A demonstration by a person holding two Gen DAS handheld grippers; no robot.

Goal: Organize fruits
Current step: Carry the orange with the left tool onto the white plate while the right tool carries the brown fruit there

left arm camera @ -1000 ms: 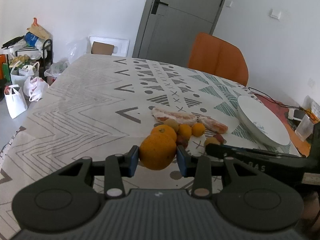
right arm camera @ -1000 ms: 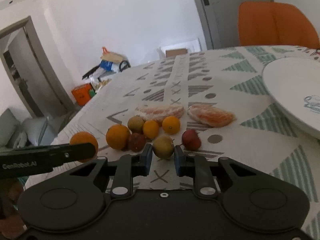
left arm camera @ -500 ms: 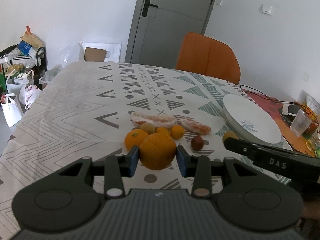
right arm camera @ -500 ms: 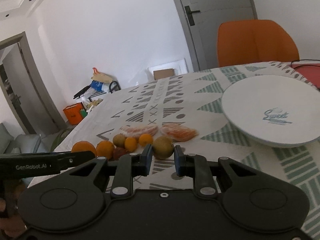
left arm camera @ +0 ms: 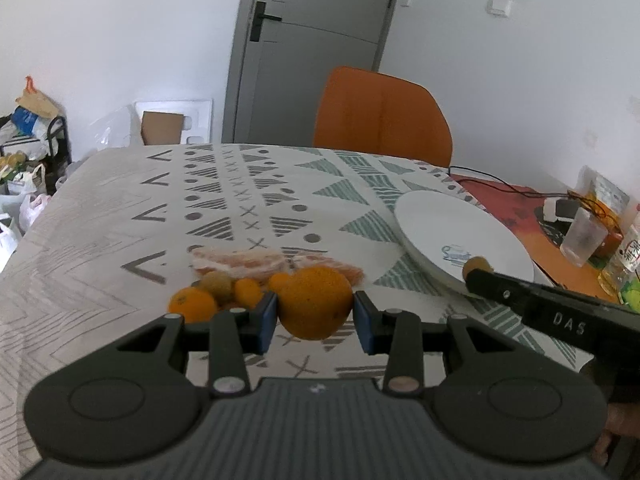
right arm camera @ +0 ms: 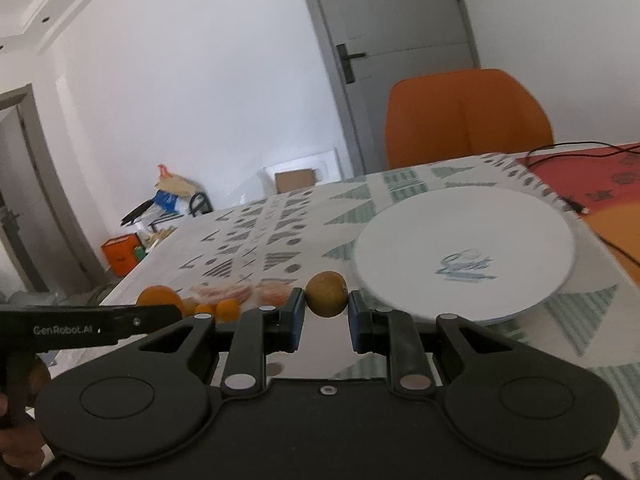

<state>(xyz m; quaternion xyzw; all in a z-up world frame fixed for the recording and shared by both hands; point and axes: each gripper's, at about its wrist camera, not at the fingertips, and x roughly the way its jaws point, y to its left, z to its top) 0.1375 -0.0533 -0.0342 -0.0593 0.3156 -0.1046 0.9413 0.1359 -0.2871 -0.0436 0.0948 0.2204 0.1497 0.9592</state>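
Observation:
My left gripper point(left arm camera: 315, 311) is shut on a big orange point(left arm camera: 314, 302) and holds it above the table, right of the fruit pile. The pile holds another orange point(left arm camera: 192, 304), a brownish fruit point(left arm camera: 216, 284), small oranges point(left arm camera: 247, 292) and peeled segments point(left arm camera: 240, 262). My right gripper point(right arm camera: 325, 312) is shut on a small brown-green fruit point(right arm camera: 327, 294), held in the air near the left rim of the white plate point(right arm camera: 500, 232). The plate also shows in the left wrist view point(left arm camera: 440, 216), with my right gripper's tip over its near edge.
An orange chair point(left arm camera: 382, 116) stands at the table's far side. A red mat with cables, a plastic cup point(left arm camera: 582, 236) and bottles point(left arm camera: 624, 260) lie at the far right. Bags and a rack point(left arm camera: 28, 148) sit on the floor at left.
Both grippers have lifted with their fruit and moved right, toward the plate. The fruit pile now lies lower and to the left in both views.

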